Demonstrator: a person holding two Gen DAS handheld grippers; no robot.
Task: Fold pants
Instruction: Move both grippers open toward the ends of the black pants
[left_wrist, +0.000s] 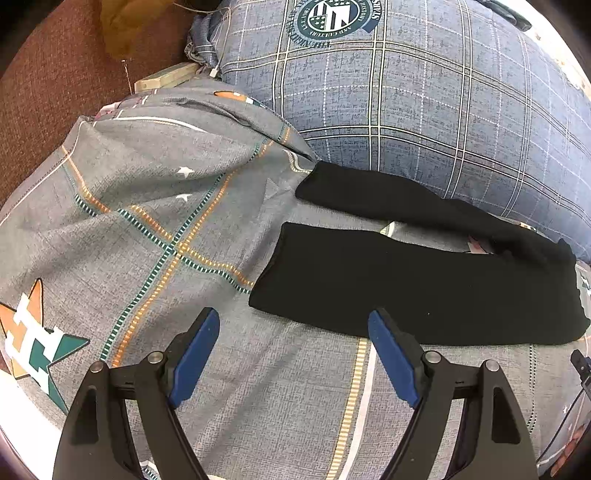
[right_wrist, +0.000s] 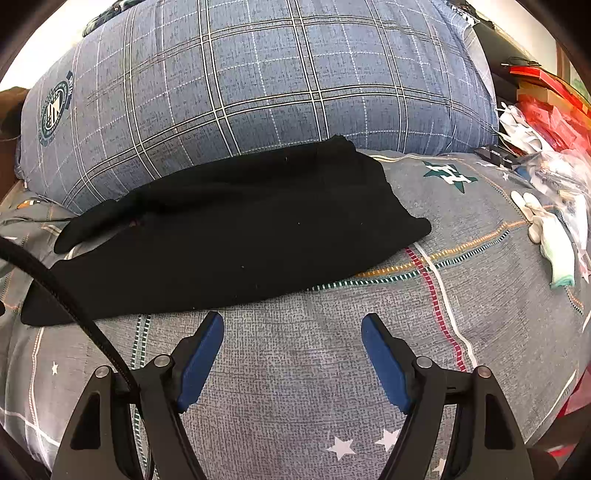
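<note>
Black pants lie flat on the grey patterned bedsheet, legs pointing left and spread apart at the hems. In the right wrist view the pants lie across the middle, waist end to the right. My left gripper is open and empty, just in front of the near leg's hem. My right gripper is open and empty, just in front of the pants' near edge, over the sheet.
A big blue plaid pillow lies right behind the pants, also in the right wrist view. White gloves and clutter with red packaging lie at the right. A black cable crosses the left. Brown floor lies far left.
</note>
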